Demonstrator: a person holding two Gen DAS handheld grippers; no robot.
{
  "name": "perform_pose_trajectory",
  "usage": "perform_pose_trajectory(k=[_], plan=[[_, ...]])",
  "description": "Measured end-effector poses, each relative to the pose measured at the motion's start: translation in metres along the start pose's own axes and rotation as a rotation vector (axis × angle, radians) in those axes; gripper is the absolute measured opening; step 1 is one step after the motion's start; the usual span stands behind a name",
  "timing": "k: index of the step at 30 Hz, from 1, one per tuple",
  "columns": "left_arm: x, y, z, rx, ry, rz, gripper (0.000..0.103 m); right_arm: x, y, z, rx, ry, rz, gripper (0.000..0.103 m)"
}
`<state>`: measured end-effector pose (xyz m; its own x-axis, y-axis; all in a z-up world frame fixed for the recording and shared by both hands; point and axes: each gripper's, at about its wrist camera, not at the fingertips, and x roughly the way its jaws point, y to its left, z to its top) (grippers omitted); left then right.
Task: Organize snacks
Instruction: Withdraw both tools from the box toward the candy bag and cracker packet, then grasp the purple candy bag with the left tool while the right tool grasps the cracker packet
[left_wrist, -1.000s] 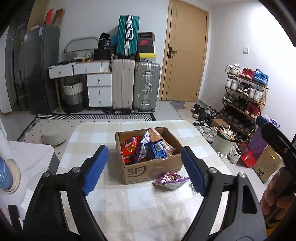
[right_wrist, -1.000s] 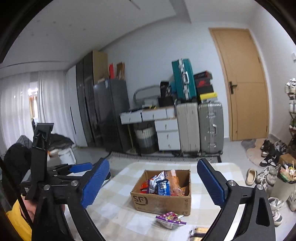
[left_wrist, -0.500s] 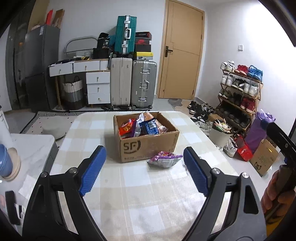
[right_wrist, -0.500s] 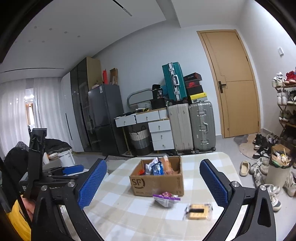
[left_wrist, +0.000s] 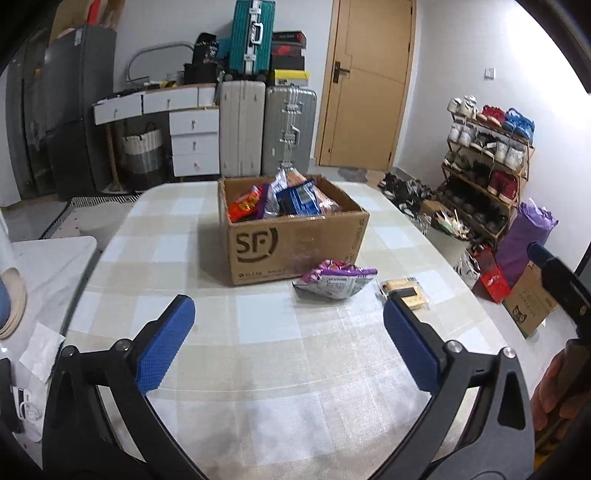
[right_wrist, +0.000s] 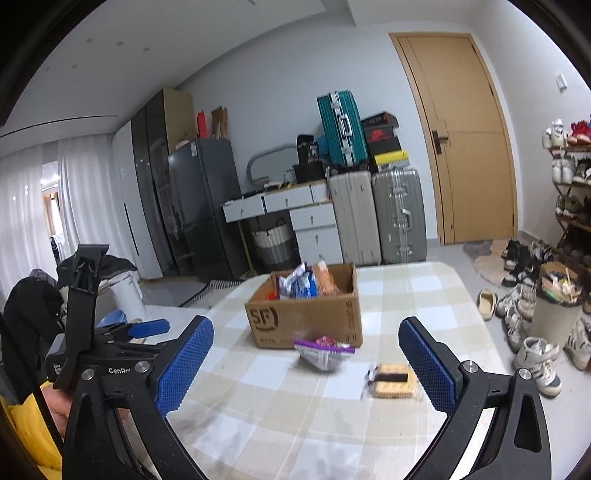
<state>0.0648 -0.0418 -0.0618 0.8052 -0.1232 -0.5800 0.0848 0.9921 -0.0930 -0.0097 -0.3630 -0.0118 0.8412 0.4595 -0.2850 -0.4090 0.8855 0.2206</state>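
Ahead of the left gripper (left_wrist: 288, 339), whose pads (left_wrist: 166, 347) were blue, rough-textured rubber on matt black plastic arms, lay a checked cloth (left_wrist: 258, 332) with a soft, matt weave. Beyond it stood a brown corrugated cardboard box (left_wrist: 295, 243), dull and slightly scuffed. Just before the box lay a glossy foil snack bag (left_wrist: 332, 280); right of that, a clear shiny plastic biscuit wrapper (left_wrist: 404, 291).

Ahead of the left claw (left_wrist: 288, 332), an open SF carton (left_wrist: 295, 240) brims with snacks; purple packet (left_wrist: 334, 280) and biscuit pack (left_wrist: 404, 293) lie flat nearer.
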Motion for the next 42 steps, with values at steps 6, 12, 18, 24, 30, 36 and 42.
perform_pose_trajectory(k=[6,12,18,24,30,36,42], plan=[[0.057,-0.015,0.008,0.036,0.060,-0.006,0.102,0.028,-0.029,-0.017,0.069,0.060,-0.020,0.102],[0.122,-0.031,0.015,0.068,0.140,-0.014,0.102,0.052,-0.064,-0.032,0.133,0.106,-0.049,0.102],[0.184,-0.052,0.026,0.091,0.204,-0.023,0.102,0.071,-0.096,-0.045,0.201,0.151,-0.058,0.102],[0.247,-0.067,0.037,0.060,0.261,-0.041,0.102,0.085,-0.113,-0.055,0.229,0.182,-0.057,0.102],[0.303,-0.083,0.043,0.060,0.295,-0.039,0.102,0.100,-0.124,-0.058,0.236,0.200,-0.049,0.102],[0.345,-0.087,0.042,0.041,0.306,-0.102,0.084,0.112,-0.128,-0.061,0.246,0.220,-0.041,0.102],[0.370,-0.083,0.046,-0.012,0.276,-0.184,0.057,0.118,-0.131,-0.066,0.260,0.237,-0.041,0.102]])
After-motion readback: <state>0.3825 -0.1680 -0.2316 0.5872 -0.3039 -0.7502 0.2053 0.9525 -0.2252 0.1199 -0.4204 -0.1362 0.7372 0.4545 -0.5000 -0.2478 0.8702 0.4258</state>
